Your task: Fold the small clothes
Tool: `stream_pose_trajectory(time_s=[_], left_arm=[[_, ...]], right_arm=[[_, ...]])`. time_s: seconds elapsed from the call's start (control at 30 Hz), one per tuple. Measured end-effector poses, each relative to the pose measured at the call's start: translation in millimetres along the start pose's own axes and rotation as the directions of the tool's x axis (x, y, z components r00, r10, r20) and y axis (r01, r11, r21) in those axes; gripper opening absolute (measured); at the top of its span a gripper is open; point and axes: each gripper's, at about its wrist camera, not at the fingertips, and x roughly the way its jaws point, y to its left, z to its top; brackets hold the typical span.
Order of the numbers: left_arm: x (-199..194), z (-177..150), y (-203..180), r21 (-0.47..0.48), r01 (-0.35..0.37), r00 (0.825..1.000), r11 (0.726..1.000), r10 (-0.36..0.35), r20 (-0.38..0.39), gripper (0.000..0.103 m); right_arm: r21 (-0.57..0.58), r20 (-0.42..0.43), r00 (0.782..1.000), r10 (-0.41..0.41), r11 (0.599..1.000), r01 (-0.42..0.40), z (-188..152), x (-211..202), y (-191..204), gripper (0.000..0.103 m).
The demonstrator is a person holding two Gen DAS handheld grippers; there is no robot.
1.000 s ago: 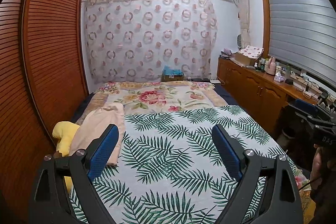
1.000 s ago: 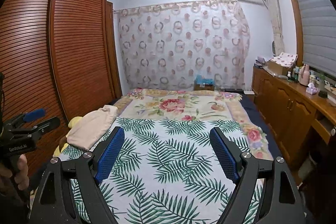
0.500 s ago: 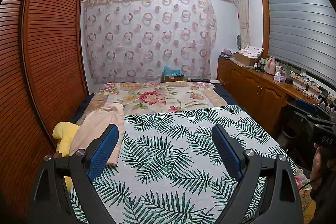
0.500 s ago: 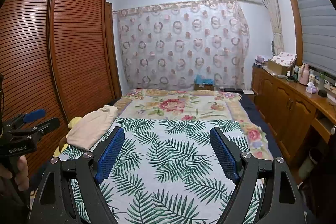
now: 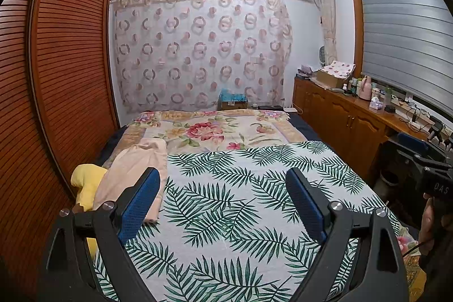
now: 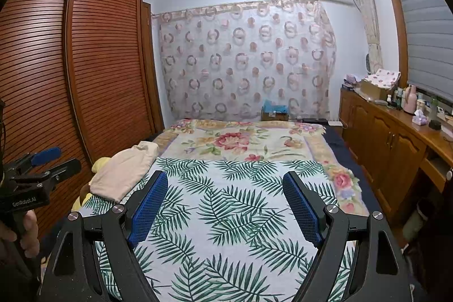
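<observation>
A beige garment lies flat along the left edge of the bed, partly over a yellow cloth; both also show in the right wrist view, the beige garment above the yellow cloth. My left gripper is open and empty, held above the palm-leaf sheet, with its left fingertip just right of the beige garment. My right gripper is open and empty over the same sheet. Each gripper appears at the edge of the other's view.
A floral blanket covers the far half of the bed. A slatted wooden wardrobe stands close on the left. A wooden sideboard with bottles and boxes runs along the right. A curtain hangs behind.
</observation>
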Motion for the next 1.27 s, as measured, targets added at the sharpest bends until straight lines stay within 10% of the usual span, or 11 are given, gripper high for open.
stream_pose_trajectory(time_s=[1.27], left_arm=[[-1.4, 0.4, -2.1, 0.005, 0.001, 1.000, 1.000, -0.001, 0.000, 0.091]], right_arm=[[0.001, 0.001, 1.000, -0.004, 1.000, 0.004, -1.7, 0.2, 0.3, 0.085]])
